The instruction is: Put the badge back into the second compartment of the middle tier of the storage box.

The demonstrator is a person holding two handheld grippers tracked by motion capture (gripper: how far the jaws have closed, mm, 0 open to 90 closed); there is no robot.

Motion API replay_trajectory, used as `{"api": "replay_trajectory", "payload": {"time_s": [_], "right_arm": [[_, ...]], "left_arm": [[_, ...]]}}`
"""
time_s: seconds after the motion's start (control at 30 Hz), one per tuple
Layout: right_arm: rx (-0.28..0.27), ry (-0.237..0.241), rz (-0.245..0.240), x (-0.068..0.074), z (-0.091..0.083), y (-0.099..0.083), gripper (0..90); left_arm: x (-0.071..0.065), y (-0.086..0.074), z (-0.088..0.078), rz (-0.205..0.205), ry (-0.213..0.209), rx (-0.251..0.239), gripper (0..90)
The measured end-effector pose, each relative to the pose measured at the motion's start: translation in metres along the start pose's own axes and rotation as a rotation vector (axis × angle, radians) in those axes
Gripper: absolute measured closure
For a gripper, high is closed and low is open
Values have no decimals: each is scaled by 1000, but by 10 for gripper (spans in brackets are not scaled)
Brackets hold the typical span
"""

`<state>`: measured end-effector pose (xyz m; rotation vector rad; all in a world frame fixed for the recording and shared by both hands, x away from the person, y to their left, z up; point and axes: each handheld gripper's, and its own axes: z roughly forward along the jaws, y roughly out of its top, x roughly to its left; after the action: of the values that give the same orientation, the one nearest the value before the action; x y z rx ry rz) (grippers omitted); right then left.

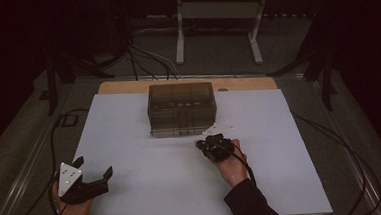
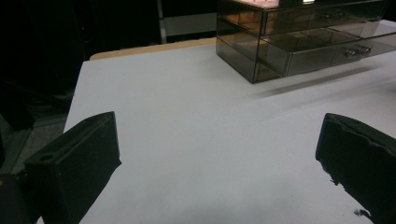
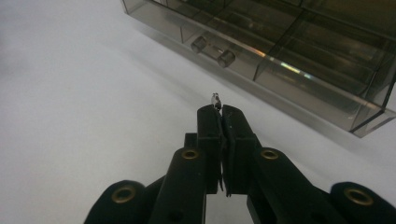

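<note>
Right tongs: your right tongs are closed, the two jaws pressed together on a tiny metallic piece that sticks out just past their tips; what the piece is you cannot tell at this size.
Right tongs, place: in the high view your right tongs sit near the front right corner of the drawer box, low over the table.
Tiny piece, place: held clear above the white table surface, just in front of the box's lowest drawer and a little to one side of its handle.
Left tongs: your left tongs are open, the jaws standing wide apart with bare table between them.
Left tongs, place: near the table's front left corner, well apart from the box and from your right hand.
Drawer box: smoky see-through plastic, standing at the far middle of the table, all drawers shut as far as the views show.
Left hand: your left hand rests at the table's near edge.
</note>
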<state>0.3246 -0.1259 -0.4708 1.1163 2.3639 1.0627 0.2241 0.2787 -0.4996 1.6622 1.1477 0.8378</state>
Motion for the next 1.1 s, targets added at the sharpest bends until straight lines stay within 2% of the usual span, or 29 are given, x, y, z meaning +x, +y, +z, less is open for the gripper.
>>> {"api": "replay_trajectory", "payload": {"time_s": [0.27, 0.7, 1.1], "right_arm": [[-20, 0, -1, -1, -5, 11, 880], [-41, -13, -31, -1, -10, 28, 880], [-73, 1, -23, -3, -11, 40, 880]], "left_arm": [[0, 0, 0, -3, 2, -1, 5], [1, 0, 1, -3, 3, 4, 5], [2, -1, 1, -7, 5, 8, 5]]}}
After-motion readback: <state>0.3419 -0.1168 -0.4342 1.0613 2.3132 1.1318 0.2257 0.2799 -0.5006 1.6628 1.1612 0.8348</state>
